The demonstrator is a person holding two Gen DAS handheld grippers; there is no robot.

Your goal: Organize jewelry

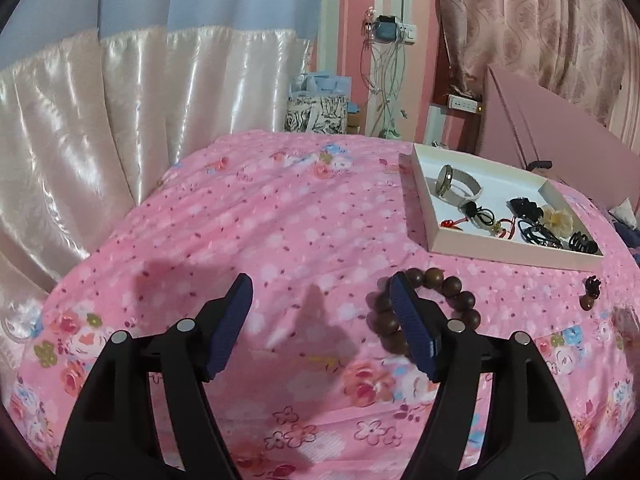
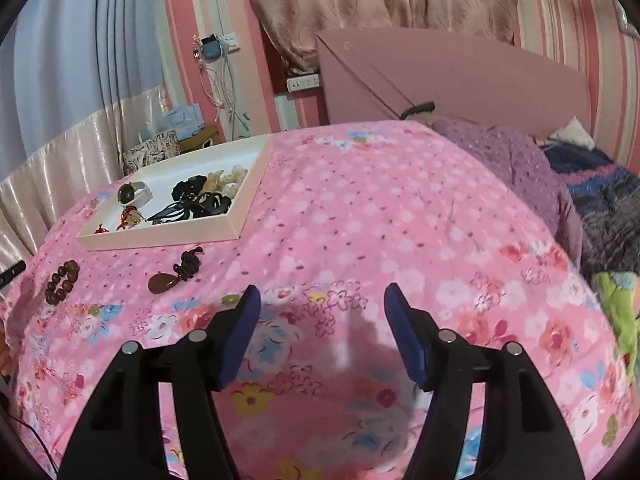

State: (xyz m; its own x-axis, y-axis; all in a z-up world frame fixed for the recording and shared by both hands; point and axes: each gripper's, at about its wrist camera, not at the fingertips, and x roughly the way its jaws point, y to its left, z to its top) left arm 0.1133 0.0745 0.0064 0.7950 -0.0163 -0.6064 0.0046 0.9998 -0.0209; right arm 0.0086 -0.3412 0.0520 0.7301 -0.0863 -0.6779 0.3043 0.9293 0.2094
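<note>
Just before the tray (image 2: 168, 240), the bead bracelet (image 2: 61, 281) lies lengthwise toward it, both grippers (image 1: 320, 308) (image 2: 322, 312) spread apart.

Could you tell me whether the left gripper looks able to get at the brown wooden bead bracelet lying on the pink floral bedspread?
Probably yes: the left gripper is open, and the brown wooden bead bracelet lies uncovered on the pink floral bedspread just behind its right finger.

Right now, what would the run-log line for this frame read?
left tongs: open, empty | right tongs: open, empty | bead bracelet: on bedspread | pendant: on bedspread | tray: part-filled
</note>
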